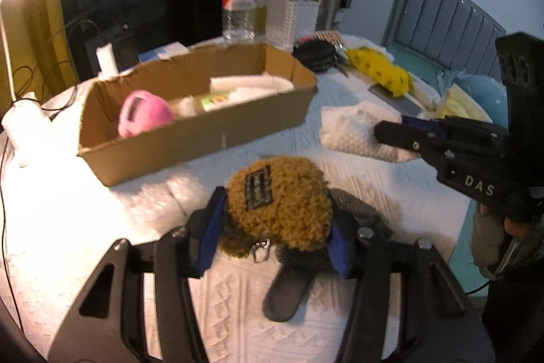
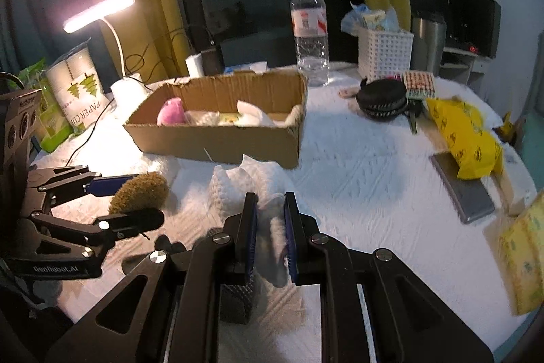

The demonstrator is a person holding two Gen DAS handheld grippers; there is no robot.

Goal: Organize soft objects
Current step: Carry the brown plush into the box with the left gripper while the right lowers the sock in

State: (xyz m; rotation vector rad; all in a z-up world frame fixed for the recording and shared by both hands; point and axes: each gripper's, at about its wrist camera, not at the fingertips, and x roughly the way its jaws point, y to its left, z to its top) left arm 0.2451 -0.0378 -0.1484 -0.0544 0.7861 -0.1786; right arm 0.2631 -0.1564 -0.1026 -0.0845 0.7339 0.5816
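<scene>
My left gripper (image 1: 275, 227) is shut on a brown fuzzy pouch (image 1: 278, 203) with a dark label and a small metal clasp, held just above the white table cover; it also shows in the right wrist view (image 2: 139, 191). My right gripper (image 2: 270, 216) is shut on a white textured cloth (image 2: 251, 182), which also shows in the left wrist view (image 1: 360, 131). An open cardboard box (image 1: 190, 131) lies beyond, holding a pink plush (image 1: 144, 116) and white soft items (image 1: 251, 84).
A water bottle (image 2: 309, 29), a white basket (image 2: 386, 51), a black round zip case (image 2: 382, 102), a yellow bag (image 2: 465, 131) on a grey phone (image 2: 465, 193), a lamp (image 2: 98, 12) and a paper cup pack (image 2: 76, 84) ring the table. A dark strap (image 1: 289, 291) lies under my left gripper.
</scene>
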